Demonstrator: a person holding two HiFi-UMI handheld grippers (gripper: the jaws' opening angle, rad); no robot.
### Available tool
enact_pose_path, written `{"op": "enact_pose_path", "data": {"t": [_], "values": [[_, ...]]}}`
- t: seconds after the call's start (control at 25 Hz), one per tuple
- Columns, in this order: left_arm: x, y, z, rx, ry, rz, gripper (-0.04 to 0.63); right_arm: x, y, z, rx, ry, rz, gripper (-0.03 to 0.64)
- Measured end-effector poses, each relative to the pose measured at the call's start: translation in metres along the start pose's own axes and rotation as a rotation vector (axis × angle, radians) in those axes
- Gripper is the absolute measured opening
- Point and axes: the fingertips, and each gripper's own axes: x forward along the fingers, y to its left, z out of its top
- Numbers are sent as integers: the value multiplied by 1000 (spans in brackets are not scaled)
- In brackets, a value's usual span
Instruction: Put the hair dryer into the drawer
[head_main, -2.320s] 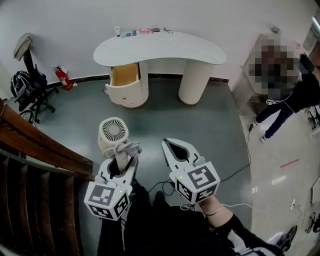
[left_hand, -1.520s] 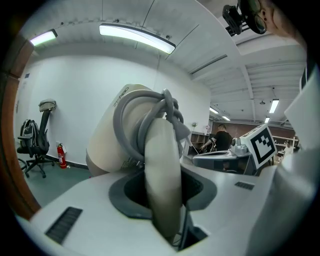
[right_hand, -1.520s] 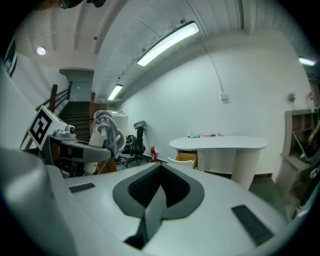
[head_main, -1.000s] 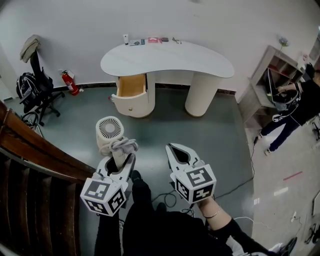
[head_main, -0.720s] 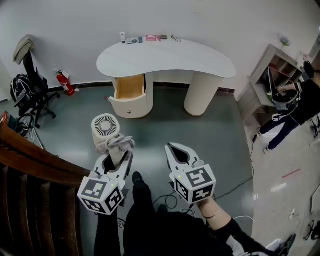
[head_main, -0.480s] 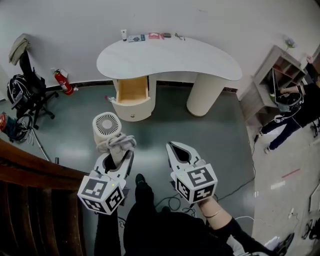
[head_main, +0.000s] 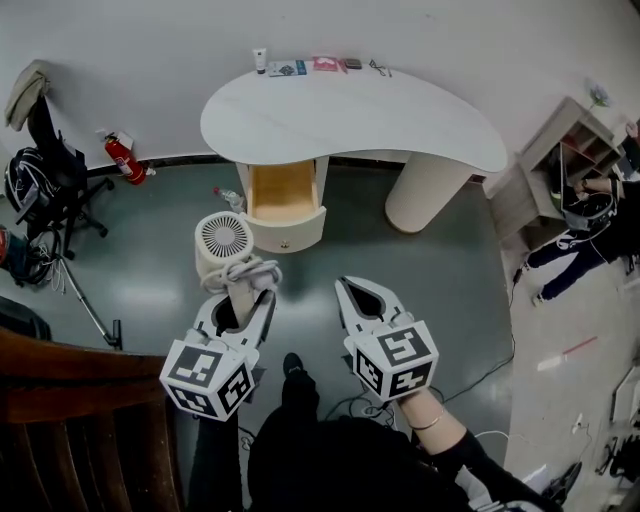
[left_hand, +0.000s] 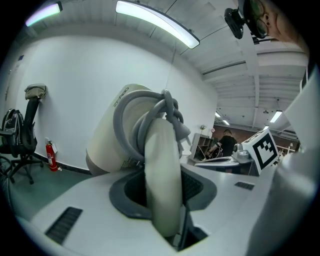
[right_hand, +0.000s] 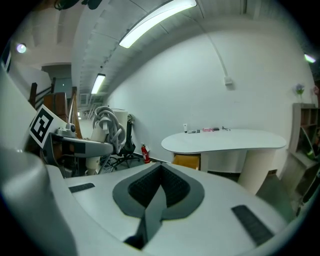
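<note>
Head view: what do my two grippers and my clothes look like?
The left gripper and right gripper are pale grey tapering shells with dark ribbed pads; each carries a cube of black-and-white square markers. The person wears black clothing and a wrist bracelet.

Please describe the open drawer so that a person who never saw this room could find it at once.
Against the white wall stands a white bean-shaped desk. The drawer stands open under its left end. Only it shows a bare wooden inside; the round pedestal under the right end is plain cream.
</note>
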Motion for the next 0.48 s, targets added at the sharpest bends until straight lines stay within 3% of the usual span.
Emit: {"op": "enact_pose_path", "data": {"t": [0.48], "values": [[24,65,5,-22,32,-14,130,64,6,16,-10,40,-22,2]]}}
